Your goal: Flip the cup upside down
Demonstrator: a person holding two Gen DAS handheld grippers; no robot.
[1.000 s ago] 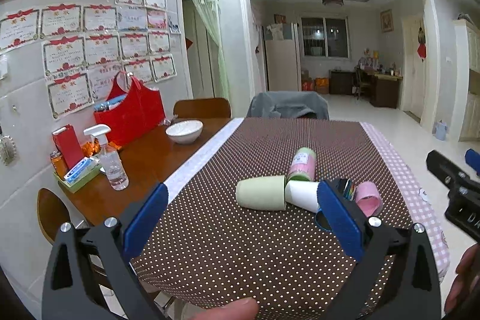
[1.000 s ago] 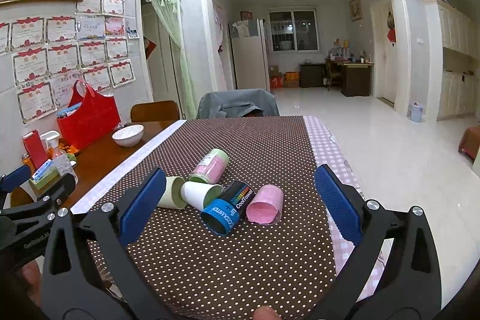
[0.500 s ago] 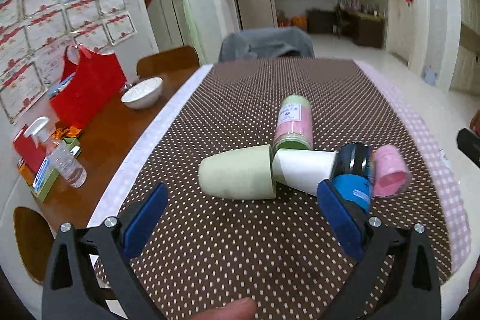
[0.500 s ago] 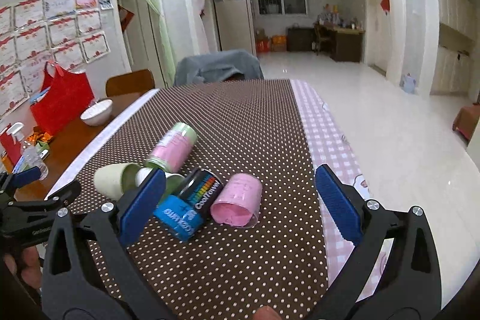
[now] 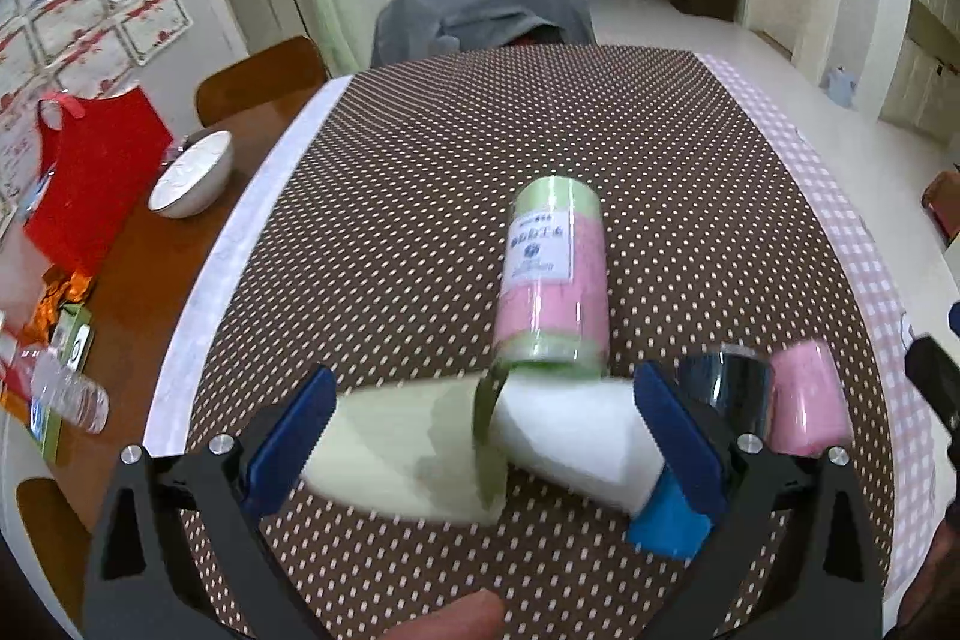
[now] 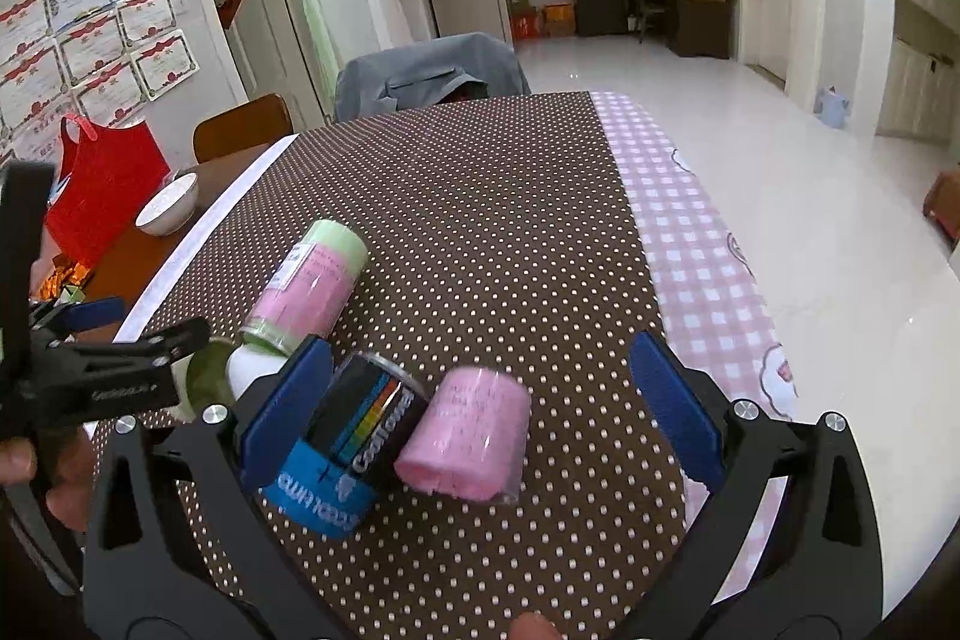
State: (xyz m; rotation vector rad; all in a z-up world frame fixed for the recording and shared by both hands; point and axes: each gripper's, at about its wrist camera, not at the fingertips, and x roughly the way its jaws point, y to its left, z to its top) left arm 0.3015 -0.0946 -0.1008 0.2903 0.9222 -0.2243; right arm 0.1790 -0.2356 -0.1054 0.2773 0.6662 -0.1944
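Note:
Several cups lie on their sides on the dotted brown tablecloth (image 5: 420,196). A pale green cup (image 5: 402,454) and a white cup (image 5: 570,442) lie between the jaws of my open left gripper (image 5: 486,448). A pink and green cup (image 5: 552,280) lies just beyond them. A black and blue cup (image 6: 354,442) and a pink cup (image 6: 468,436) lie between the jaws of my open right gripper (image 6: 480,412). Neither gripper holds anything. The left gripper (image 6: 108,370) shows at the left edge of the right wrist view.
A white bowl (image 5: 192,172), a red bag (image 5: 90,160) and a spray bottle (image 5: 66,400) stand on the bare wood at the left. A chair with a grey cover (image 5: 480,16) stands at the far end. The table's right edge (image 6: 708,268) carries pink checked cloth.
Both grippers have moved forward and down toward the cups, which now lie between their jaws. The cups have not moved. Both stay open.

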